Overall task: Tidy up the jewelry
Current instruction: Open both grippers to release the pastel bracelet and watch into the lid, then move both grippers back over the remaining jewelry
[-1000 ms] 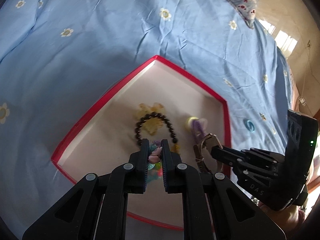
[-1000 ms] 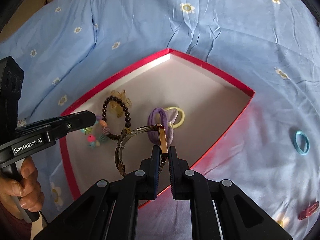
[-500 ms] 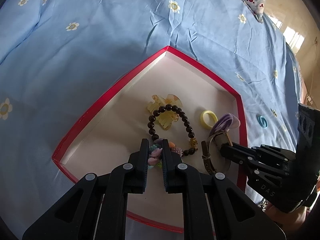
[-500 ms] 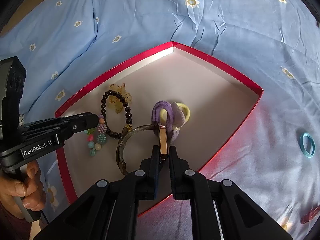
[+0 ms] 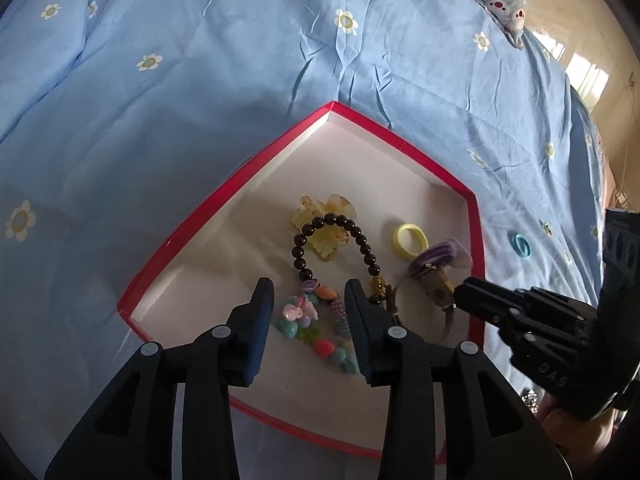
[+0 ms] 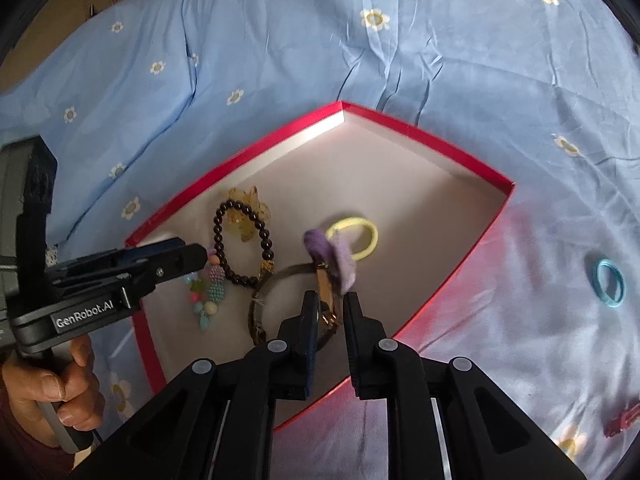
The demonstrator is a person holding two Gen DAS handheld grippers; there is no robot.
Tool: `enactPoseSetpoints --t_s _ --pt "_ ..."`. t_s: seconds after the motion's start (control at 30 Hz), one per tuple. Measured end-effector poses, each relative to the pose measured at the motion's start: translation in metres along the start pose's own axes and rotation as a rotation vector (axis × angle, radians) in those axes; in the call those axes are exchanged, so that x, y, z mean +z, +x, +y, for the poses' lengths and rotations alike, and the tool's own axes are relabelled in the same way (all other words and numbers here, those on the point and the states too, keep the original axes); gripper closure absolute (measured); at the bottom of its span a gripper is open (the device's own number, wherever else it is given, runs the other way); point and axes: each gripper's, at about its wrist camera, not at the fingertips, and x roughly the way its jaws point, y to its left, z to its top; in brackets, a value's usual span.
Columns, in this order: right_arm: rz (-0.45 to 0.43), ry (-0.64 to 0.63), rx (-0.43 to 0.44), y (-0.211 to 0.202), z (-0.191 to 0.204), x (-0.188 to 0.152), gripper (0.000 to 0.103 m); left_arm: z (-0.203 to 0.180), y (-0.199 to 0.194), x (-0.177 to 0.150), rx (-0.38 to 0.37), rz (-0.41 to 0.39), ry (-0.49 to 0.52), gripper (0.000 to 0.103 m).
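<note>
At frame centre, the right gripper [image 6: 330, 307] has just been opening its jaws, a metal-band watch [image 6: 294, 300] between them, inside the red-rimmed box [image 6: 424, 130]. At left, the left gripper [image 6: 188, 258] hangs over a colourful bead bracelet [image 6: 208, 296].

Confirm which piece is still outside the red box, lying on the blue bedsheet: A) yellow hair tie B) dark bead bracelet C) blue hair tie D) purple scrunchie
C: the blue hair tie lies on the bedsheet right of the red box, while the other three sit inside it.

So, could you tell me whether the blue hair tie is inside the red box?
Outside. The blue hair tie lies on the bedsheet, beyond the red box.
</note>
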Motion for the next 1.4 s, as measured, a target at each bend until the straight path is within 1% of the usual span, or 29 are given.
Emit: enactPoseSetpoints --t_s 0.07,0.1,0.17,0.3,0.33,0.43,0.53,0.7,0.77,0.83,1.0,1.2,1.4 --pt "-0.024 0.013 0.008 -0.011 -0.002 0.000 0.076 -0.001 -0.005 -0.001 -0.003 -0.007 -0.002 0.062" --pt "-0.035 0.019 0.010 -0.016 -0.003 -0.001 0.074 -0.003 -0.008 -0.001 -0.005 -0.011 -0.002 0.061" --pt "-0.053 0.031 0.010 -0.026 -0.005 -0.004 0.072 -0.006 -0.011 -0.002 -0.010 -0.013 -0.001 0.061" --pt "-0.078 0.070 0.015 -0.044 -0.014 -0.013 0.069 -0.016 -0.019 -0.006 -0.024 -0.013 0.009 0.052" --pt "-0.084 0.080 0.013 -0.049 -0.017 -0.016 0.067 -0.020 -0.021 -0.008 -0.030 -0.014 0.012 0.050" --pt "-0.101 0.120 0.002 -0.064 -0.028 -0.028 0.060 -0.032 -0.027 -0.014 -0.047 -0.014 0.034 0.050" --pt "-0.115 0.162 -0.018 -0.080 -0.043 -0.039 0.059 -0.044 -0.031 -0.018 -0.058 -0.011 0.054 0.047" --pt "-0.140 0.231 -0.065 -0.107 -0.071 -0.057 0.059 -0.069 -0.032 -0.027 -0.099 0.008 0.090 0.046" --pt "-0.154 0.258 -0.085 -0.118 -0.083 -0.064 0.056 -0.078 -0.031 -0.030 -0.111 0.017 0.107 0.046" --pt "-0.165 0.280 -0.104 -0.127 -0.092 -0.071 0.056 -0.089 -0.030 -0.034 -0.126 0.029 0.126 0.046" --pt "-0.187 0.331 -0.150 -0.149 -0.114 -0.089 0.056 -0.109 -0.028 -0.041 -0.148 0.045 0.166 0.046" --pt "-0.194 0.376 -0.187 -0.165 -0.133 -0.110 0.054 -0.128 -0.028 -0.048 -0.163 0.056 0.202 0.046" --pt "-0.189 0.413 -0.199 -0.171 -0.148 -0.127 0.053 -0.150 -0.025 -0.054 -0.179 0.073 0.253 0.046"
